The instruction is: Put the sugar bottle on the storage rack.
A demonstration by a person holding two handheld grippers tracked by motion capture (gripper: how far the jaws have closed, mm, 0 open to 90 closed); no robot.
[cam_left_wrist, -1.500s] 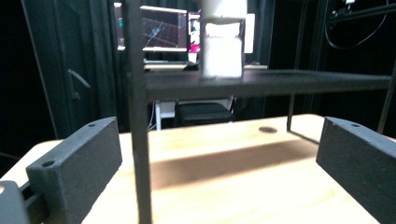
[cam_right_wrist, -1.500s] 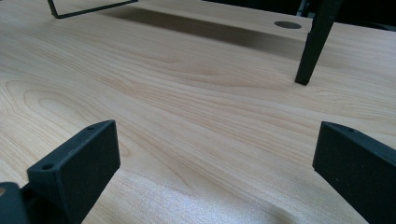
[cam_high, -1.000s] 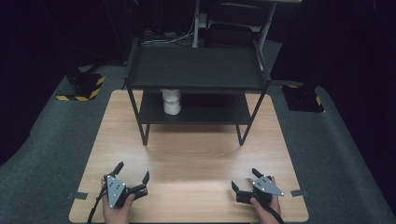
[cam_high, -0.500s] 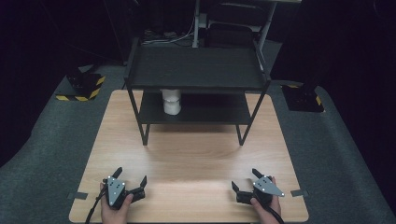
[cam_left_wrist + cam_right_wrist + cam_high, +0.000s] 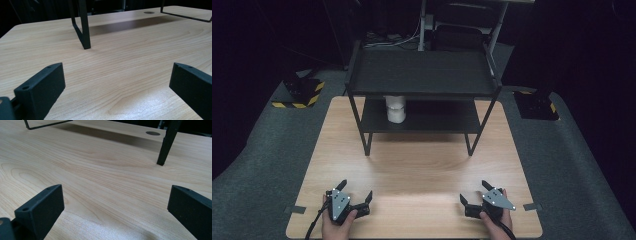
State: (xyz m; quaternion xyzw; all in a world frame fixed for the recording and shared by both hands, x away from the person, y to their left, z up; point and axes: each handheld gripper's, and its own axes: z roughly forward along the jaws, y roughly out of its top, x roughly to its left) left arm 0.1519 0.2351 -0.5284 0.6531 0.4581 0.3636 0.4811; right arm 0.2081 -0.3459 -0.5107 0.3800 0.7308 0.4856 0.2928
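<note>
— Wooden surface before us: what do we count?
— One black two-tier rack, one white cup on its lower shelf.
— And our tongs?
— Two: left tongs and right tongs, both spread, pinching nothing, at the near edge, well apart from the cup.

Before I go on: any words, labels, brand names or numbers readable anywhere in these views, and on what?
No readable text in any view.
Yellow-and-black hazard stripes edge a black floor block left of the table: a sign, no words.
White cup on the rack's lower shelf: no print visible.
Grey plates on the left tool and right tool: bare.
</note>
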